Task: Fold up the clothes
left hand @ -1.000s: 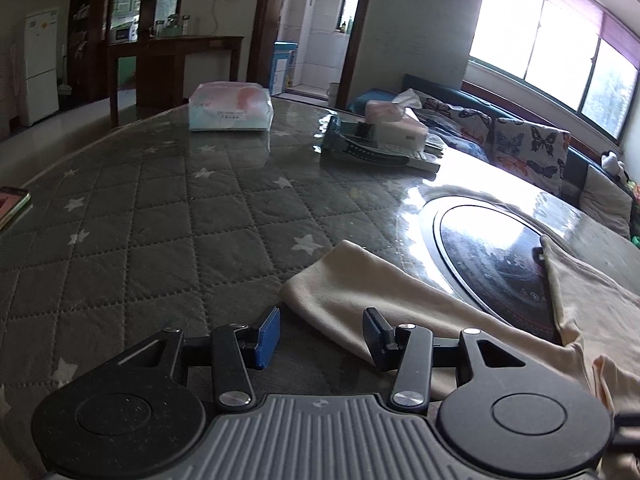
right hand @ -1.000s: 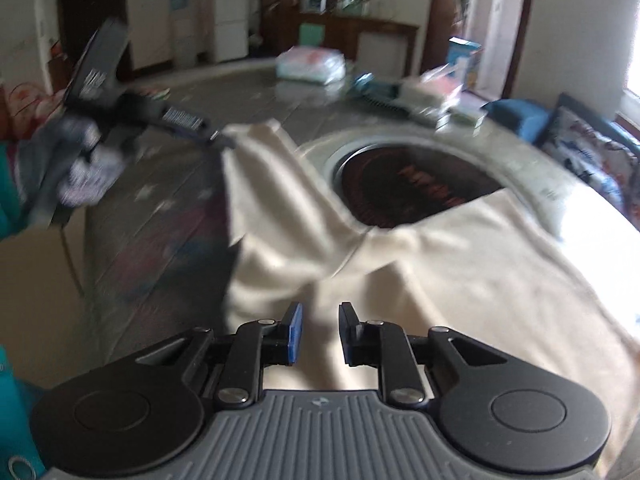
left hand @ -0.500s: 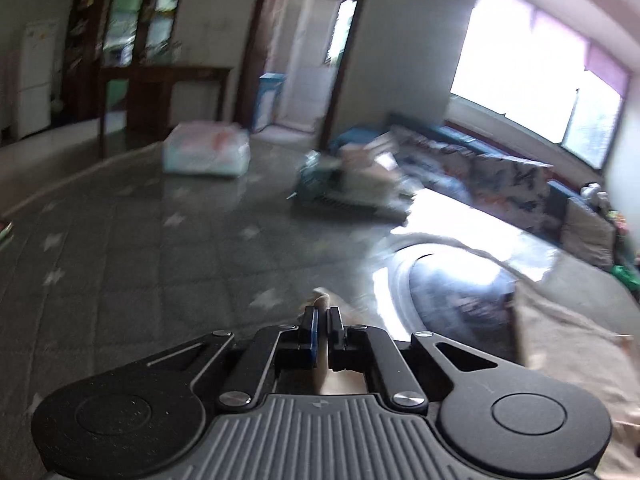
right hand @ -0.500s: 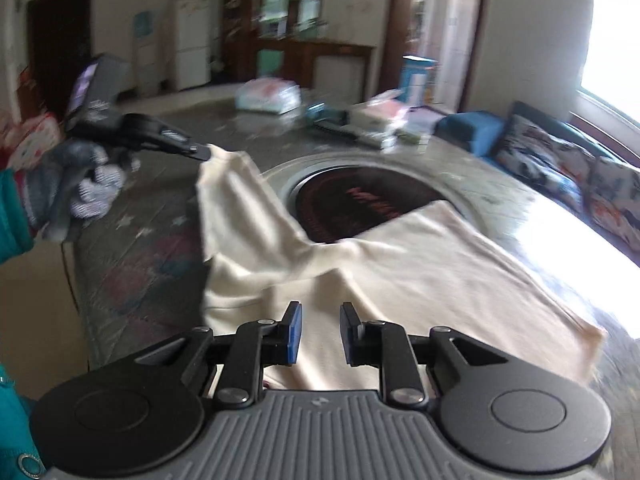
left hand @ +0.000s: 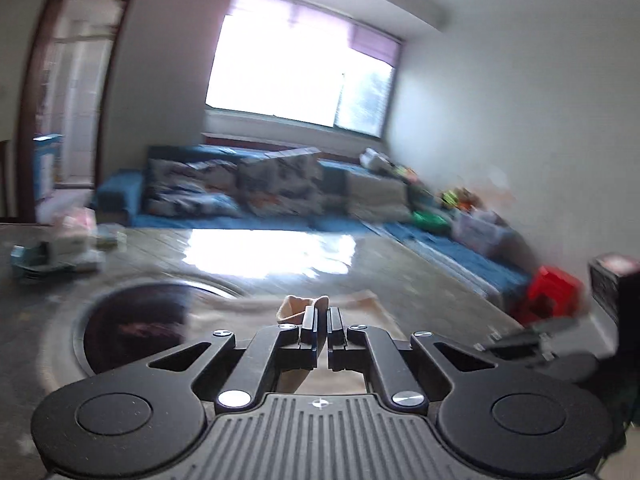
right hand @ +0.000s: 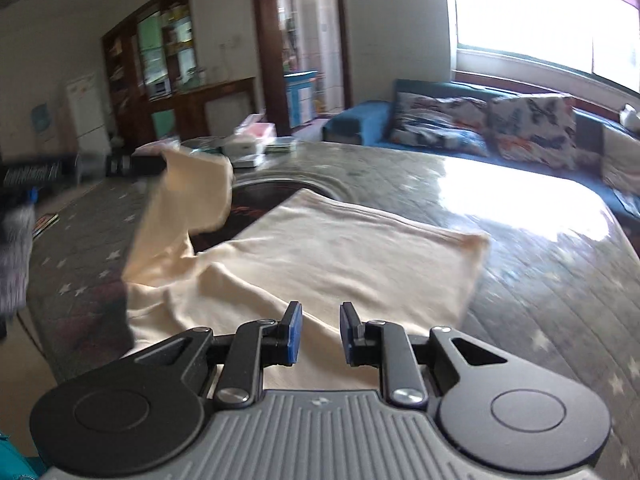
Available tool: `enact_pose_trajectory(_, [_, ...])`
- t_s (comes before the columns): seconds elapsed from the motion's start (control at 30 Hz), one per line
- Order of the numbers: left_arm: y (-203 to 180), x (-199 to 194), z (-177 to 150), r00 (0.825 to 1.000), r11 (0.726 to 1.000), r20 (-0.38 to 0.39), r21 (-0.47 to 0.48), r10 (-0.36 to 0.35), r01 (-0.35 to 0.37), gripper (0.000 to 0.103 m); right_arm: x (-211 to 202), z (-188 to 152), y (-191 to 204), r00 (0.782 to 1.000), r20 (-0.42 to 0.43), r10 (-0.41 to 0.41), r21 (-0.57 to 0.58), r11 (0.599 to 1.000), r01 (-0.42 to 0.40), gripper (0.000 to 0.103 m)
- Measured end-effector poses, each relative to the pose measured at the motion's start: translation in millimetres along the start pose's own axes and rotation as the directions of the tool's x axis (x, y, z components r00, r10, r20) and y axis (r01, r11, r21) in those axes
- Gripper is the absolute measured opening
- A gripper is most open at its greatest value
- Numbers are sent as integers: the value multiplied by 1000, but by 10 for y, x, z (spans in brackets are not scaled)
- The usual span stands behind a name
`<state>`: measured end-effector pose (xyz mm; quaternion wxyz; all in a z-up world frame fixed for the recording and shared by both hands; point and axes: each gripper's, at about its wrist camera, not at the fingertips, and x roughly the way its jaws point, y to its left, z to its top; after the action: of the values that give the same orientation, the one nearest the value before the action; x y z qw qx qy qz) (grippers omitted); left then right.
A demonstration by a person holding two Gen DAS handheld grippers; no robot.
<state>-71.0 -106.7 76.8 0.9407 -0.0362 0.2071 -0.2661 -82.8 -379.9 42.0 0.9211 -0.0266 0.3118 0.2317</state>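
A cream garment (right hand: 340, 248) lies spread on the round table, partly over the dark round insert (right hand: 256, 196). One end of it (right hand: 192, 196) is lifted off the table at the left, pinched by my left gripper (right hand: 154, 164). In the left wrist view that gripper (left hand: 322, 312) is shut, with a fold of cream cloth (left hand: 296, 306) sticking out past its fingertips. My right gripper (right hand: 320, 320) hovers over the garment's near edge, its blue pads apart with nothing pinched between them.
The table (right hand: 540, 280) has a grey quilted cover with stars under glossy glass. Boxes and tissue packs (right hand: 248, 144) sit at its far side. A blue sofa with cushions (right hand: 480, 128) runs under the window. A gloved hand (right hand: 16, 248) is at the left.
My left gripper closed on the garment's end, raised it and swung right toward the sofa side. My right gripper drifted over the garment with its jaws unchanged.
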Motion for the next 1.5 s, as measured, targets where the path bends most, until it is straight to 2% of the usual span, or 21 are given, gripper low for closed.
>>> enact_pose_trajectory(0.13, [-339,250,-223,993,996,-92,40,-79,83,5,-103,-127,-184,1000,-5,-14,77,997,14,19])
enact_pose_trajectory(0.27, [-467,353,-413,977,987,-171,77,-125,139,9,-87,-186,-243,1000,-15,-8,118,993,10,19])
enact_pose_trajectory(0.3, [-476,336,-453,975,985,-181,90,-129,148,12,-74,-202,-255,1000,-19,-6,129,992,8,20])
enact_pose_trajectory(0.33, [-478,296,-477,975,984,-184,105,-124,145,21,-61,-218,-268,1000,-22,-3,140,990,6,20])
enact_pose_trajectory(0.37, [-462,243,-491,977,984,-177,115,-117,139,25,-42,-227,-259,1000,-26,0,143,990,3,20])
enact_pose_trajectory(0.47, [-277,88,-513,985,988,-154,122,-74,93,27,35,-256,-211,999,-46,28,149,989,-21,21])
enact_pose_trajectory(0.6, [157,-67,-517,989,994,-136,97,65,-52,35,167,-293,-99,994,-81,68,139,989,-56,26])
enact_pose_trajectory(0.77, [629,-345,-632,963,973,-142,65,228,-221,41,322,-313,27,987,-121,108,156,984,-89,26])
enact_pose_trajectory(0.87, [751,-424,-727,955,969,-164,49,248,-244,42,361,-312,89,986,-137,98,134,988,-80,25])
enact_pose_trajectory(0.9, [765,-432,-755,954,969,-171,47,245,-241,42,356,-293,111,986,-141,91,124,990,-73,18])
enact_pose_trajectory(0.93, [778,-439,-784,954,970,-178,46,242,-238,42,349,-277,117,986,-142,87,123,990,-70,11])
enact_pose_trajectory(1.0, [772,-426,-826,956,973,-181,46,230,-226,42,336,-248,129,986,-144,79,120,991,-62,6])
enact_pose_trajectory(1.23, [713,-253,-889,959,975,-182,81,218,-207,35,67,114,271,999,-31,20,19,1000,-19,5])
enact_pose_trajectory(1.27, [699,-238,-896,958,973,-182,94,223,-209,32,20,175,293,1000,-9,10,3,1000,-10,5])
enact_pose_trajectory(1.3, [682,-226,-902,955,970,-182,112,234,-217,23,-25,237,305,1000,12,0,-9,1000,0,5])
enact_pose_trajectory(1.4, [642,-214,-921,950,961,-177,154,256,-230,8,-161,372,309,998,63,-28,-27,999,29,4])
enact_pose_trajectory(1.5, [612,-244,-942,951,955,-163,186,262,-231,4,-242,423,280,994,88,-62,-31,997,64,4])
